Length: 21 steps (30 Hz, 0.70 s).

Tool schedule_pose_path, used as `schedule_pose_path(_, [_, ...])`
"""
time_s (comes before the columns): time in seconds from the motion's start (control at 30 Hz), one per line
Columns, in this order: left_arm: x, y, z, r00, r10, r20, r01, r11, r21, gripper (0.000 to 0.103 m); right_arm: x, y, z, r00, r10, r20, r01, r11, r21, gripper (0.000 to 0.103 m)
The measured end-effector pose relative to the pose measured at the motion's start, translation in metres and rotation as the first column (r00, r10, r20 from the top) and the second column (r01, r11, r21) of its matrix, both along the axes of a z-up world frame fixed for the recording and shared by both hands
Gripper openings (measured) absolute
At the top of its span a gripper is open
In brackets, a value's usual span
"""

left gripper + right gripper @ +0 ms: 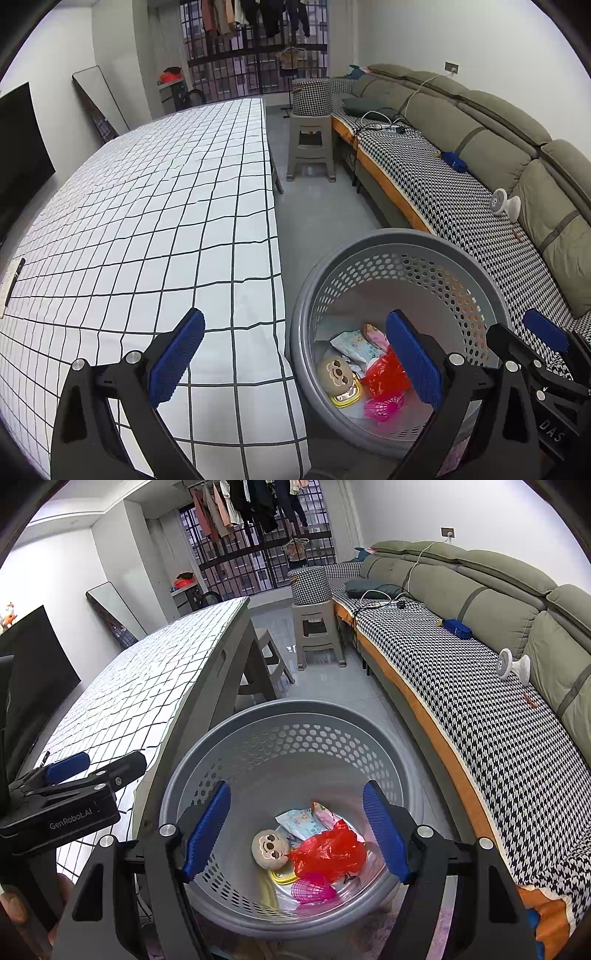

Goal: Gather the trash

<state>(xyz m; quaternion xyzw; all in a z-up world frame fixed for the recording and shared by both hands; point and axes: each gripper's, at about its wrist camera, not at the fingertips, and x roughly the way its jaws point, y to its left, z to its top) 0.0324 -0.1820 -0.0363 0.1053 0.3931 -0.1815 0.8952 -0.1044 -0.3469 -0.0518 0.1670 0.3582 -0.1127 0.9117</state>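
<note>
A grey perforated basket [295, 723] is seen below the right gripper [297, 827], holding a red plastic bag [327, 851], a pink net [312, 886], wrappers [301, 823] and a round face toy [269, 849]. Both grippers are angled downward, fingers spread and empty; the left gripper [295, 354] is held over the checked tablecloth [147, 221] edge.

1. The left gripper [295, 354] is a black frame with two long angled arms, each ending in a flat finger faced with a ribbed blue pad [177, 356].
2. Round silver screws [133, 357] sit at the arm joints.
3. Seen in the right wrist view, its body carries white lettering, "GenRobot.AI" [70, 822].
4. The right gripper [297, 829] has the same build: black triangular arms with cut-out windows, silver screw heads [167, 829] and ribbed blue pads [386, 830].
5. White letters "DAS" [551, 431] mark its side in the left wrist view.
6. A person's bare fingers [14, 910] show at the lower left edge.
</note>
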Motion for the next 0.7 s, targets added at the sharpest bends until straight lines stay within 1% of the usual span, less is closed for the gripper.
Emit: schedule_pose_path(0.7, [-0.0008,0.0009,0.0008,1.000,0.002,0.001,-0.002,1.000,-0.001,0.097,0.0007,0.0022,0.0002,1.000,0.000,0.002,0.000,1.000,-0.002,0.071])
